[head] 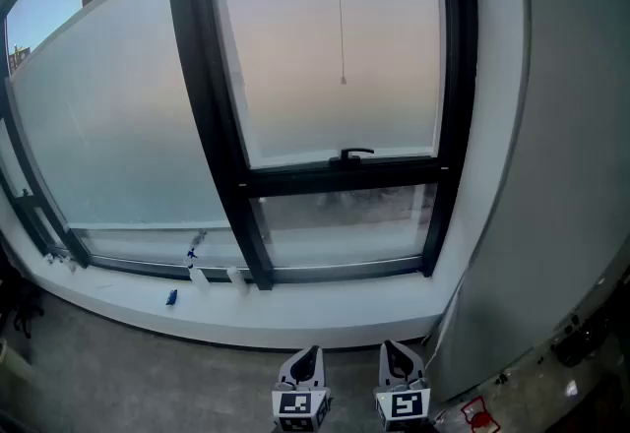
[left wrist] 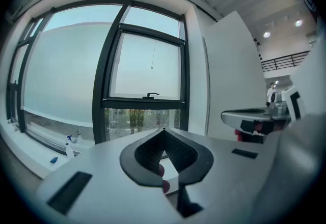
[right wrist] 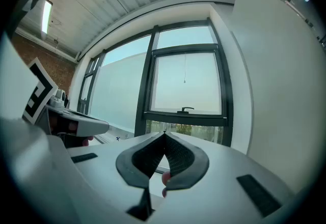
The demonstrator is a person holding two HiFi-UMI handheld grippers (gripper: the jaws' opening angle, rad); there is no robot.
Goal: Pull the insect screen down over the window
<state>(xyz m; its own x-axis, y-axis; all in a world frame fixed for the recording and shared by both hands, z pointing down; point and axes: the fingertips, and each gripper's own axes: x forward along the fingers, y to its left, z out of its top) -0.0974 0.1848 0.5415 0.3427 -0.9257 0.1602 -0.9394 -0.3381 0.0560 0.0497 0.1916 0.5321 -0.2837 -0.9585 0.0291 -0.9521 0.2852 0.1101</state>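
Insect screen's thin pull cord (head: 342,37) hung high in the black-framed window (head: 209,126); grey left tongs (head: 303,359) and right tongs (head: 398,357) (both closed, empty) stood low, probably before reaching up.

The left gripper (head: 302,359) and right gripper (head: 398,356) sit side by side, jaws closed together, empty.

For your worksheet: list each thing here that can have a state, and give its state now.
left gripper: shut, empty, away from the window
right gripper: shut, empty, away from the window
pull cord: hanging straight from the top frame, untouched
window handle: lying level on the crossbar
window: looks closed
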